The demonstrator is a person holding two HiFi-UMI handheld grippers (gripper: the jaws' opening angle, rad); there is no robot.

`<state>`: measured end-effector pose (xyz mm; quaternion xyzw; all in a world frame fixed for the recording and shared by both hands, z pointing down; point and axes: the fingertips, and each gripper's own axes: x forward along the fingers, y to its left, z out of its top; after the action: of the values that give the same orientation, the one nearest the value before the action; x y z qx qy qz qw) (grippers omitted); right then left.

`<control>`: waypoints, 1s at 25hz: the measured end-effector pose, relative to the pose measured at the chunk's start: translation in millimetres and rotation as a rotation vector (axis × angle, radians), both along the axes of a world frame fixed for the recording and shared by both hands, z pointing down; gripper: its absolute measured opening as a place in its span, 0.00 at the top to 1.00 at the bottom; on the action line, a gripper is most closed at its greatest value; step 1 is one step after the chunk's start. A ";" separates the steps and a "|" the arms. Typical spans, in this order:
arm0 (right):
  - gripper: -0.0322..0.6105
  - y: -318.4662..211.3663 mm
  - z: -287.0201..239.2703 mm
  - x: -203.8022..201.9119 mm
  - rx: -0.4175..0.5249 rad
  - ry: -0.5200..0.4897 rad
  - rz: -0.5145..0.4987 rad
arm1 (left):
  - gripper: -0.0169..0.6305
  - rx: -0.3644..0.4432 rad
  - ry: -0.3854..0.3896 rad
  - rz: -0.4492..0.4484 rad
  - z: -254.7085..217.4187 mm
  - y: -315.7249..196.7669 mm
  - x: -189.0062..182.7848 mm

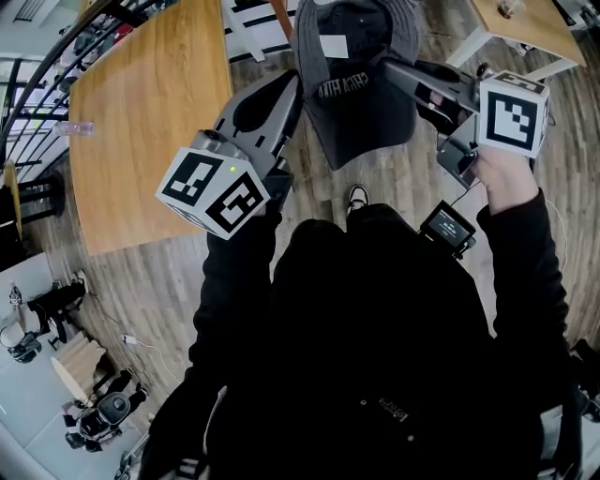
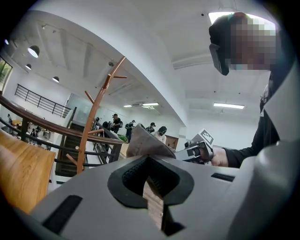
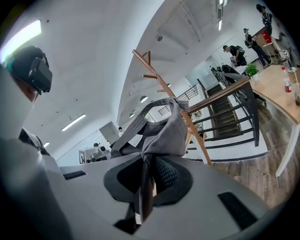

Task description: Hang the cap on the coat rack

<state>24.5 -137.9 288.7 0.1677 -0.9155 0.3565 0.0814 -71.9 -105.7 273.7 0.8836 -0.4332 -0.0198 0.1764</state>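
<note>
A dark grey cap (image 1: 356,84) with a white label inside hangs between my two grippers, held up in front of the person. My left gripper (image 1: 292,94) is shut on the cap's left edge, and the fabric (image 2: 145,143) rises out of its jaws (image 2: 152,180). My right gripper (image 1: 394,70) is shut on the right edge; the bunched grey fabric (image 3: 164,131) is pinched between its pads (image 3: 147,180). The wooden coat rack (image 2: 93,117) with slanted pegs stands ahead, behind the cap in the right gripper view (image 3: 161,84). The cap is apart from it.
A large wooden table (image 1: 150,112) lies to the left and another (image 1: 525,28) at the far right. A dark stair railing (image 2: 47,126) runs behind the rack. A table with a bottle (image 3: 287,84) stands right. Several people (image 2: 115,123) stand far off.
</note>
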 end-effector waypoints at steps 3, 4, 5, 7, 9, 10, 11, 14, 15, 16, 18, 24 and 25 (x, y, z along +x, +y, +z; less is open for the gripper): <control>0.90 -0.6 -0.5 0.2 0.000 -0.007 -0.005 | 0.97 -0.007 -0.003 -0.008 0.2 0.1 0.3; 0.90 -0.1 -0.1 0.3 -0.002 -0.008 -0.006 | 0.97 -0.010 -0.003 -0.010 0.9 0.5 0.3; 0.90 0.5 0.1 0.3 -0.002 -0.010 -0.009 | 0.97 -0.012 -0.003 -0.010 1.1 0.8 0.3; 0.90 0.7 -0.6 -0.3 -0.001 -0.016 -0.015 | 0.97 -0.012 -0.003 -0.007 0.6 0.8 0.4; 0.90 0.5 -0.9 -0.9 0.001 -0.020 -0.017 | 0.97 -0.011 -0.002 -0.005 1.0 0.1 0.0; 0.90 -0.1 -0.9 -1.1 0.002 -0.020 -0.015 | 0.97 -0.010 -0.001 -0.004 1.5 -1.1 -0.2; 0.90 -0.8 -0.7 -1.0 0.002 -0.018 -0.010 | 0.97 -0.009 0.000 -0.001 1.8 -2.5 -0.2; 0.90 0.7 0.1 -0.9 -0.006 -0.009 -0.001 | 0.97 -0.010 0.002 0.021 0.8 -4.9 1.2; 0.90 1.4 0.7 -0.5 -0.009 -0.006 0.001 | 0.97 -0.009 0.001 0.031 0.0 -6.6 2.2; 0.90 1.7 1.5 0.5 -0.014 -0.002 0.005 | 0.97 -0.007 0.000 0.042 -1.1 -9.2 3.7; 0.90 1.2 0.6 1.5 -0.014 0.001 0.015 | 0.97 0.000 0.001 0.062 -4.3 -15.1 6.5; 0.90 -1.2 -3.4 2.1 -0.003 0.003 0.042 | 0.97 0.005 0.018 0.096 -5.5 -21.8 5.4; 0.90 -1.1 -2.1 3.3 -0.009 0.004 0.051 | 0.97 0.009 0.019 0.103 -5.5 -22.4 5.6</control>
<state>27.8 -139.1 286.6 0.1913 -0.9093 0.3620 0.0751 -66.3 -128.1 268.2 0.9052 -0.3855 -0.0207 0.1775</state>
